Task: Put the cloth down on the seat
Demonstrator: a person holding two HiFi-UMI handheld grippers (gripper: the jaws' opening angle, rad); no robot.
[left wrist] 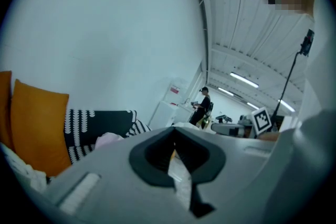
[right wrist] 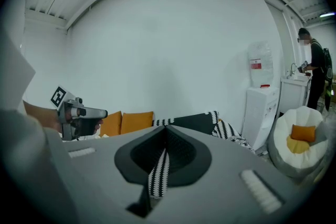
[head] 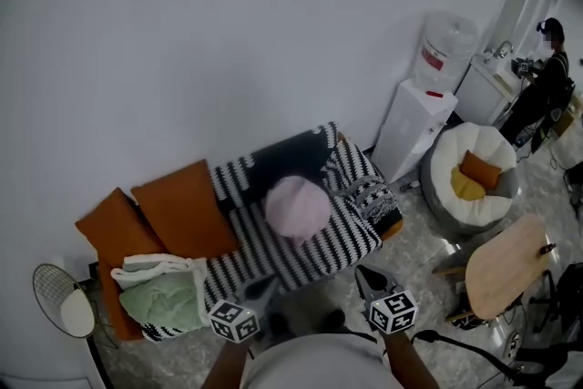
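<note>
A black-and-white striped cloth (head: 264, 255) lies spread over the seat and back of the sofa, with a round pink cushion (head: 297, 205) on top of it. The same cloth (left wrist: 100, 120) (right wrist: 194, 122) shows beyond the jaws in both gripper views. My left gripper (head: 260, 291) (left wrist: 175, 131) hovers just in front of the sofa's front edge, jaws shut, holding nothing. My right gripper (head: 367, 278) (right wrist: 165, 128) is beside it, also off the cloth, jaws shut. Only stripes show through its narrow slit.
Orange cushions (head: 187, 209) and a green-and-white bundle (head: 164, 291) fill the sofa's left end. A water dispenser (head: 414, 127), a beanbag chair (head: 474, 173) and a round wooden table (head: 506, 264) stand to the right. A person (head: 547, 77) stands at the far right.
</note>
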